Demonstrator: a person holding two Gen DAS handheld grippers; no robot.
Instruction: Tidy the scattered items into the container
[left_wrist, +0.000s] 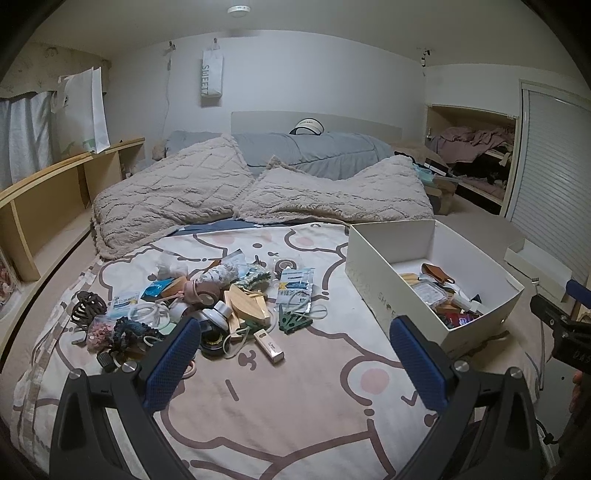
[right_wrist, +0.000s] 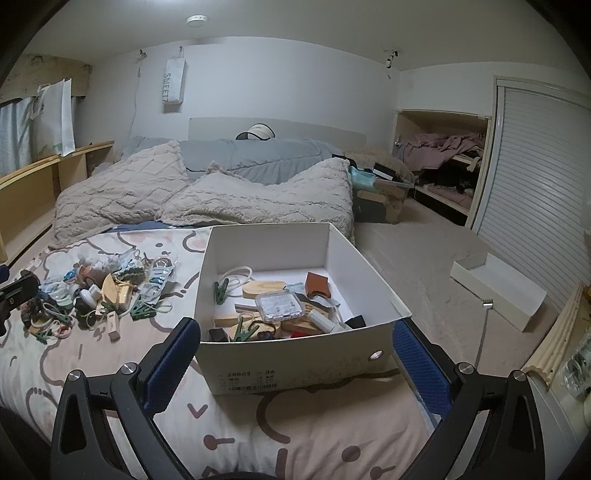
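White box (right_wrist: 295, 354) just ahead of right fingers (right_wrist: 297, 354), wide apart, empty, left fingers (left_wrist: 295, 350) same, clutter pile (left_wrist: 207, 302) ahead-left

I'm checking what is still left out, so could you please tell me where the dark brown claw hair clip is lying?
The dark brown claw hair clip lies on the bedspread at the far left edge of the scattered pile in the left wrist view, just above a small bag of pink bits.

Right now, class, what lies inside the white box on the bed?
Inside the white box: a green clip, a clear plastic case, a brown leather piece, wooden pieces. Anything beneath them is covered.
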